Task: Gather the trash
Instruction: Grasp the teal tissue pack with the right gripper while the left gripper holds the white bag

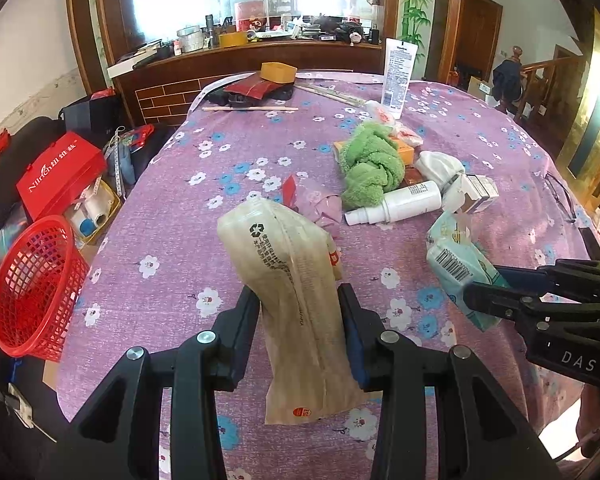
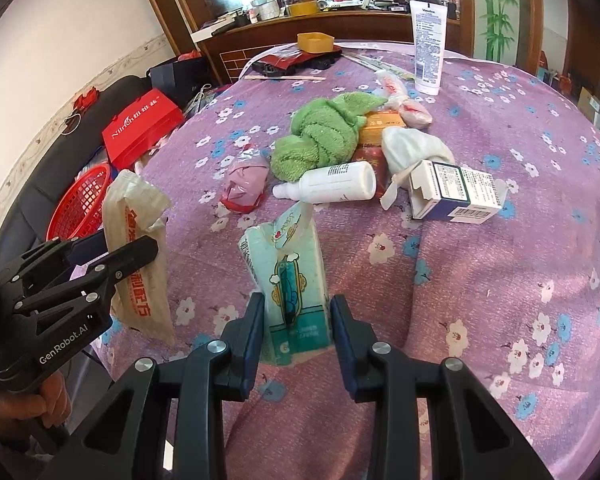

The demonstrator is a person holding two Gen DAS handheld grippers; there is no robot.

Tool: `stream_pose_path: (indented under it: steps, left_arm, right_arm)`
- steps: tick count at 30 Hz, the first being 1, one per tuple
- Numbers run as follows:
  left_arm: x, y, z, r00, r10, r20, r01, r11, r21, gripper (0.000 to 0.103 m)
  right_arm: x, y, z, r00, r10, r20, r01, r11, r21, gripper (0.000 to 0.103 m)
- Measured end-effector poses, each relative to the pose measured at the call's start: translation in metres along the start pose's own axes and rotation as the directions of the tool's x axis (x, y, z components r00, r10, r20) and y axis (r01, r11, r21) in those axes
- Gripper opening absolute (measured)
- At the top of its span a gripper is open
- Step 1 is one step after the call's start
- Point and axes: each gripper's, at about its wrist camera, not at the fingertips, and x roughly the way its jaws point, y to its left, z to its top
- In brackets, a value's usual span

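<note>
My left gripper (image 1: 298, 308) clamps a crinkled beige plastic wrapper (image 1: 288, 280) at frame centre, my right gripper (image 2: 298, 316) pinches a pale-green tissue pack (image 2: 288, 276).

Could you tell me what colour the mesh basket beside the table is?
The basket is red, clearest in the left wrist view.
</note>
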Motion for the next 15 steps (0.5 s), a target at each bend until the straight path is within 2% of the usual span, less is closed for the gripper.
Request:
stream_pose_path:
  steps: [15]
  left_arm:
    - [-0.002, 0.011, 0.004, 1.0, 0.01, 0.014, -0.01, 1.0, -0.018, 0.038]
  right_arm:
    - [0.007, 0.011, 0.009, 1.0, 0.008, -0.004, -0.008, 1.0, -0.027, 0.036]
